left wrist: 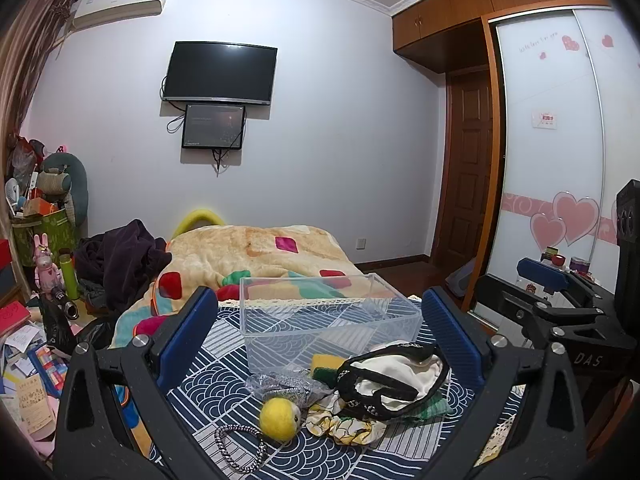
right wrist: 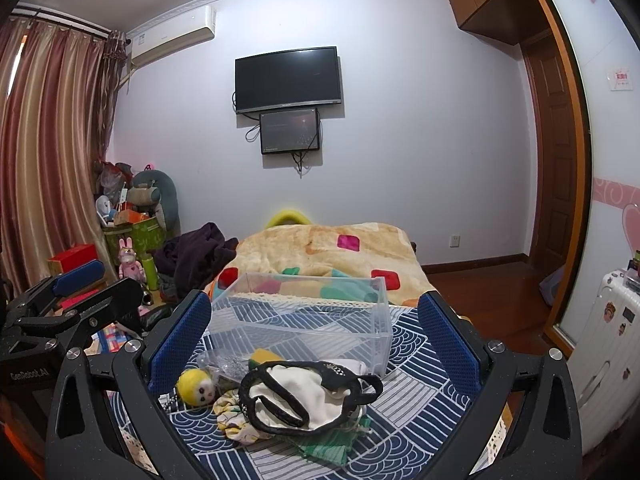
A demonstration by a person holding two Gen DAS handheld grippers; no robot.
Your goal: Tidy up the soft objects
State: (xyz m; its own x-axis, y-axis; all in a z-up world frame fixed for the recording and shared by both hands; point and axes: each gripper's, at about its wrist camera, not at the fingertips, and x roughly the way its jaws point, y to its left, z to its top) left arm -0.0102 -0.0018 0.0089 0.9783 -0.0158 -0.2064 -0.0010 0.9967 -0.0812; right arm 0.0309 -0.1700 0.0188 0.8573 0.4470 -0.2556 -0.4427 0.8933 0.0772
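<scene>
Nearest in each wrist view stand the two blue-padded fingers of a hand-held gripper, spread wide with nothing between them: the left hand-held gripper [left wrist: 320,336] and the right hand-held gripper [right wrist: 316,340] both frame the same pile. The right one also shows at the right edge of the left wrist view, the left one at the left edge of the right wrist view.

The soft objects lie in a loose heap on a bench covered by a navy-and-white patterned cloth [left wrist: 224,344]. At the near left of the heap is a yellow felt ball [left wrist: 279,418] with a small face [right wrist: 195,387], joined to a braided cord [left wrist: 240,448]. Touching it on the right is a floral scrunchie [left wrist: 348,424]. Over the scrunchie rests a white garment with black trim [left wrist: 394,376], partly covering a green cloth [right wrist: 326,446]. Behind the ball lies a clear bag of grey material [left wrist: 286,388], beside a yellow-and-green sponge [left wrist: 326,366].

Just beyond the heap stands a clear plastic box [left wrist: 328,312], upright and open-topped.

Farther off is a bed with a patchwork blanket [left wrist: 256,252], a dark garment [left wrist: 120,260] at its left. On the far wall hang a television [left wrist: 221,73] and a smaller screen [left wrist: 213,126].
</scene>
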